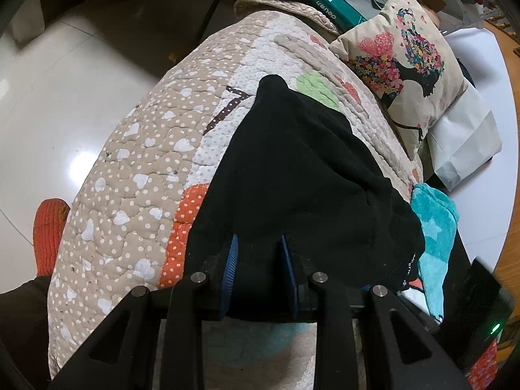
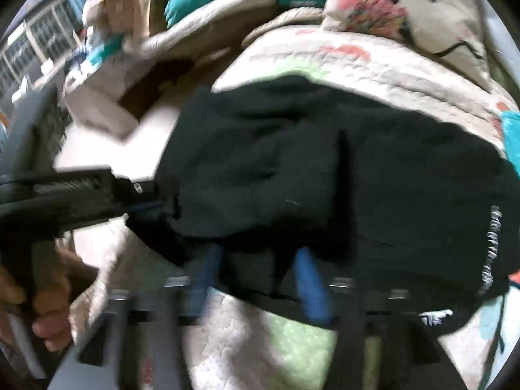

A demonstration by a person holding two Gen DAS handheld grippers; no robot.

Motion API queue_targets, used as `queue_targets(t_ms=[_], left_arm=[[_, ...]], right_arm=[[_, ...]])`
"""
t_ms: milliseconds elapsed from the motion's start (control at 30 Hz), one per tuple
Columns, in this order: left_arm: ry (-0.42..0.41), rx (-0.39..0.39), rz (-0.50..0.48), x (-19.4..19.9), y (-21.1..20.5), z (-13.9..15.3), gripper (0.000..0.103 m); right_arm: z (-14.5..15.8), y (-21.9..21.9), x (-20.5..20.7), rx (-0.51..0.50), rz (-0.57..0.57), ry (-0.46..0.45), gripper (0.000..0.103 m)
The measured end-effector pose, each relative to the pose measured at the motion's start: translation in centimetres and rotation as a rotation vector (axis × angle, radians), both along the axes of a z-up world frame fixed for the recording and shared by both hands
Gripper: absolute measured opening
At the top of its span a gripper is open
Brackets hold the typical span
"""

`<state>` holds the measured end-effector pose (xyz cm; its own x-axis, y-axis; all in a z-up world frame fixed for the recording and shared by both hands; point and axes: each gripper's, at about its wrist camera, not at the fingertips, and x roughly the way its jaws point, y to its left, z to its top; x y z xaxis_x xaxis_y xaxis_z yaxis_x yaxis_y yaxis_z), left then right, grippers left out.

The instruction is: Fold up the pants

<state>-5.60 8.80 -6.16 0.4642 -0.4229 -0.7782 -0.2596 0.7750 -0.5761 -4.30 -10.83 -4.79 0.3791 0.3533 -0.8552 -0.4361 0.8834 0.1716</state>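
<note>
One pair of black pants (image 1: 292, 169), two grippers (image 1: 260, 247) (image 2: 256, 260), one quilt (image 1: 136, 169).

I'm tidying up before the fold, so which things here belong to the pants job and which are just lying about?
Part of the job:
black pants
left gripper, shut on the pants
right gripper, shut on the pants
quilt under them

Lying about:
floral pillow
turquoise blanket
white bag
green pack

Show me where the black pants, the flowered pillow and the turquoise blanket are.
black pants (image 1: 299, 169), left wrist view, middle of the dark cloth lying on the quilt.
flowered pillow (image 1: 409, 65), left wrist view, on its printed front.
turquoise blanket (image 1: 435, 224), left wrist view, on the fuzzy patch right of the pants.
</note>
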Motion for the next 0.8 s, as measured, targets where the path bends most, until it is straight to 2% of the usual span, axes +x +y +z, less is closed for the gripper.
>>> queue_targets(t_ms=[133, 200, 333, 367, 433, 533, 600, 667, 733, 800], left_arm=[[0.004, -0.020, 0.007, 0.0, 0.3, -0.1, 0.026], [0.003, -0.018, 0.003, 0.0, 0.3, -0.1, 0.026], [0.004, -0.006, 0.001, -0.3, 0.3, 0.0, 0.026], [0.002, 0.000, 0.002, -0.4, 0.2, 0.2, 0.026], [-0.008, 0.026, 0.002, -0.8, 0.1, 0.7, 0.026], [-0.077, 0.076, -0.011, -1.0, -0.8, 2.1, 0.026], [-0.128, 0.088, -0.045, -0.5, -2.0, 2.8, 0.027], [-0.154, 0.097, -0.077, -0.2, -3.4, 3.2, 0.028], [-0.151, 0.102, -0.115, 0.1, -4.7, 3.0, 0.029], [-0.148, 0.091, -0.154, 0.1, -5.8, 2.7, 0.029]], right_arm=[[3.3, 0.1, 0.2, -0.066, 0.021, -0.129, 0.010], [3.9, -0.4, 0.1, -0.106, 0.028, -0.172, 0.010], [1.2, -2.0, -0.2, -0.195, 0.025, -0.129, 0.010], [0.2, -2.8, -0.3, -0.269, -0.016, -0.124, 0.010], [-0.4, -4.4, -0.4, -0.318, -0.074, -0.107, 0.010], [1.3, -7.8, 0.4, -0.224, -0.209, -0.077, 0.013], [3.4, -9.1, 1.4, -0.109, -0.247, -0.107, 0.013], [5.2, -8.7, 2.9, 0.044, -0.220, -0.098, 0.013], [6.1, -7.2, 4.6, 0.142, -0.174, -0.071, 0.013], [5.7, -5.2, 6.5, 0.254, -0.104, 0.000, 0.013]])
